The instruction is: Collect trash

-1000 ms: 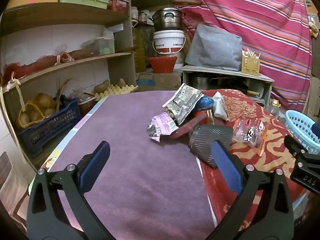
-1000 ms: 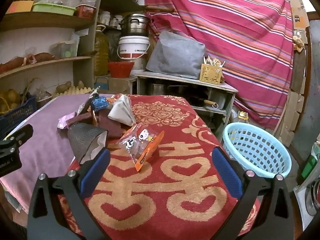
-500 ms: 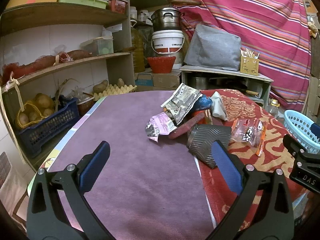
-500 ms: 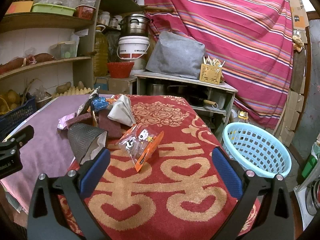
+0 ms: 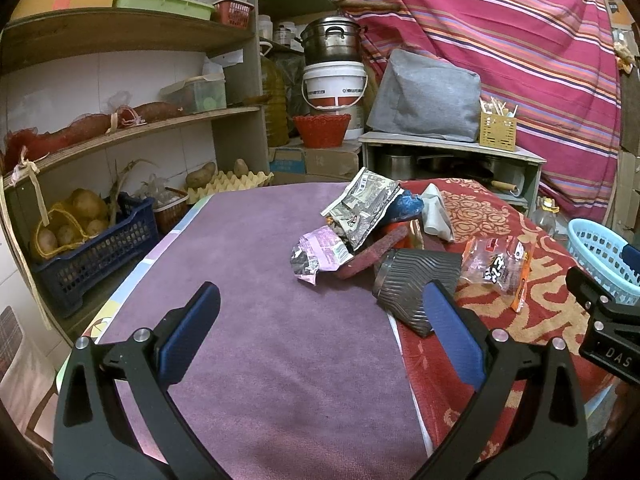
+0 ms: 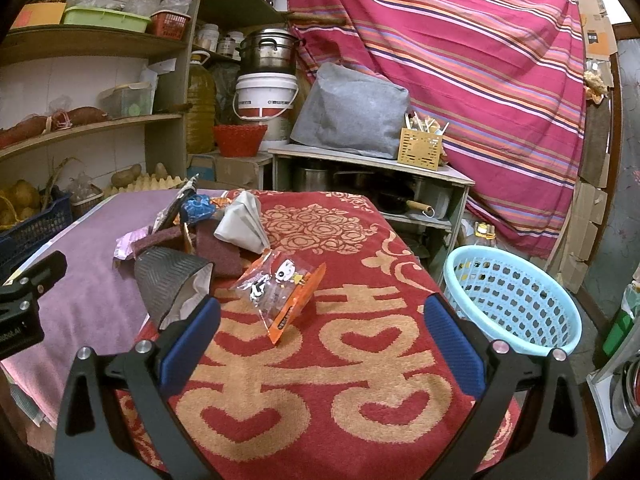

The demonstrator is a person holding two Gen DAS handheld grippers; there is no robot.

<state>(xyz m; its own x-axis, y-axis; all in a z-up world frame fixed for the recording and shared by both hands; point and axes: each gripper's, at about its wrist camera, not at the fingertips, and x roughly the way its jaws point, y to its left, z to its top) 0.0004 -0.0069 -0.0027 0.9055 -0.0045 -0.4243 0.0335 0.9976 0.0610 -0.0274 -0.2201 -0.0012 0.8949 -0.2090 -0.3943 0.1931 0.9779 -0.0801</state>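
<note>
Both claws hang wide apart and empty: the left claw [image 5: 320, 320] over the purple cloth [image 5: 256, 320], the right claw [image 6: 320, 332] over the red desk [image 6: 320, 392]. The orange snack wrapper [image 6: 282, 294] lies between them, its long axis slanting toward the right claw, near the blue basket [image 6: 516, 304].

Blue basket [image 5: 604, 256] cut by frame edge; wrapper [image 5: 362, 206] print unreadable.

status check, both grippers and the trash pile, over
Left gripper open, empty. Right gripper open, empty. Pile of crumpled wrappers untouched on table; light blue plastic basket empty at right. Nothing in the way.
</note>
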